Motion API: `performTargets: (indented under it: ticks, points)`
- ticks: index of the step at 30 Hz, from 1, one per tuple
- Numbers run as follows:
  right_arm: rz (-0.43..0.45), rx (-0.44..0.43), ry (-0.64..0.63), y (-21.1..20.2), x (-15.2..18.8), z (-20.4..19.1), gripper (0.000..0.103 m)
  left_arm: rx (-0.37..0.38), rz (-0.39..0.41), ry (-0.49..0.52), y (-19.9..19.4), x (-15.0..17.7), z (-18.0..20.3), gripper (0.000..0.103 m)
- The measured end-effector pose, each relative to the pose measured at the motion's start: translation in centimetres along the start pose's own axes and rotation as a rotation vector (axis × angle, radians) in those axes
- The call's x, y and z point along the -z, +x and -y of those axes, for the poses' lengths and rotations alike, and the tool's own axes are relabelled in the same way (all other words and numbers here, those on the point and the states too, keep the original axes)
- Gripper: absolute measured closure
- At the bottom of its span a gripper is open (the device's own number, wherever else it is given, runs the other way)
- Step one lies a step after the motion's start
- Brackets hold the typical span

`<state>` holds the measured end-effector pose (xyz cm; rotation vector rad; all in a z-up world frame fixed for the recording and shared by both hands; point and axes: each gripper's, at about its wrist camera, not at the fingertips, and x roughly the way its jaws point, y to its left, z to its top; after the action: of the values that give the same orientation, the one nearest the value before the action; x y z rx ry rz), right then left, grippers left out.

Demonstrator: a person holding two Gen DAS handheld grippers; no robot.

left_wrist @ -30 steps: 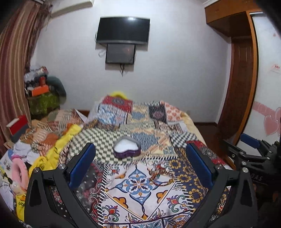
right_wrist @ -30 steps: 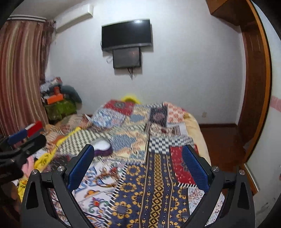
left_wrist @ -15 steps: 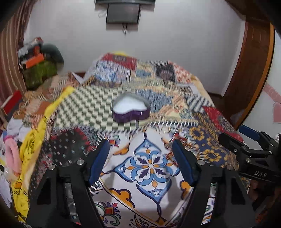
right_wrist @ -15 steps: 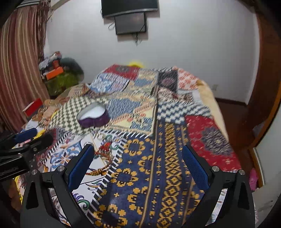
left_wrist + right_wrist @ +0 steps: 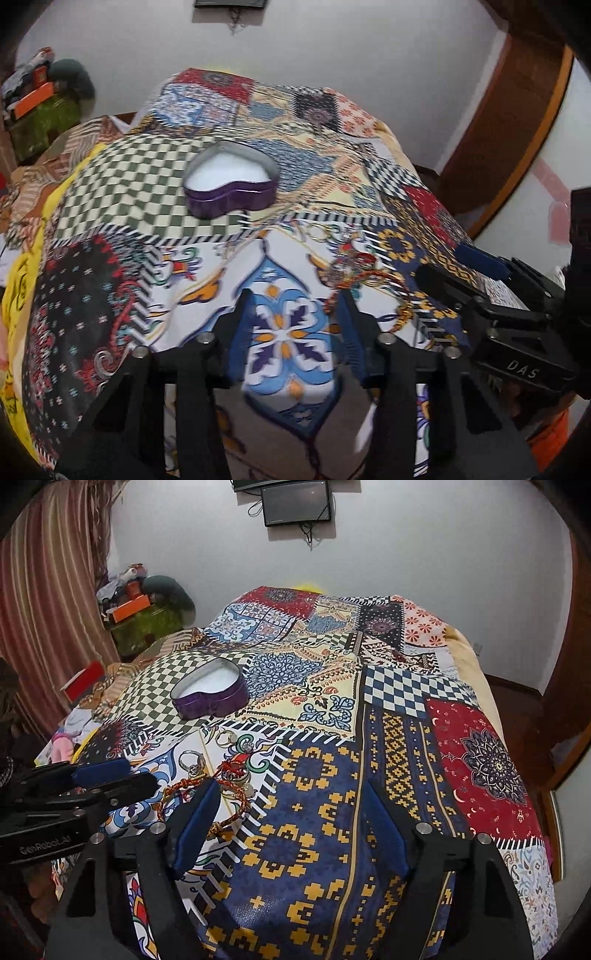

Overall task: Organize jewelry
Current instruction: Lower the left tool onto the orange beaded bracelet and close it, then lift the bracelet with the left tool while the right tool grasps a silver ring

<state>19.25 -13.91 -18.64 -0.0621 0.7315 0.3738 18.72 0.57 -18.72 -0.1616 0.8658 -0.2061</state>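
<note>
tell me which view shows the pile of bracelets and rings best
The right wrist view: the bracelets and rings lie sharp, rings and red cords distinct. In the left wrist view the same pile is motion-blurred.

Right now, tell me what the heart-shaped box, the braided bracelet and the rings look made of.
Heart-shaped box: likely tin; thin glossy purple wall, pale silvery inside.
Braided bracelet: woven red-and-gold cord; twisted strands, matte.
Rings: probably metal; thin, shiny, silvery-gold hoops, too small to be sure.
</note>
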Motion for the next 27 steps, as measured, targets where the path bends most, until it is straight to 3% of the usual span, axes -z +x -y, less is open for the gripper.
performTargets:
  ticks: [8, 13, 20, 27]
  points:
    - [-0.01, -0.014, 0.031, -0.1, 0.1, 0.7, 0.029, 0.007, -0.011, 0.061, 1.7, -0.1, 1.5, 0.085]
    - [-0.022, -0.028, 0.04, -0.1, 0.0, 0.8, 0.029, 0.068, -0.026, 0.068, 1.9, -0.2, 1.5, 0.099]
    - [-0.026, -0.055, 0.06, -0.6, -0.2, 1.0, 0.029, 0.081, 0.036, 0.074, -0.6, -0.2, 1.8, 0.1]
    - [-0.033, -0.042, 0.02, -0.7, -0.3, -0.5, 0.029, 0.018, 0.123, 0.056, -4.0, -0.2, 0.3, 0.1]
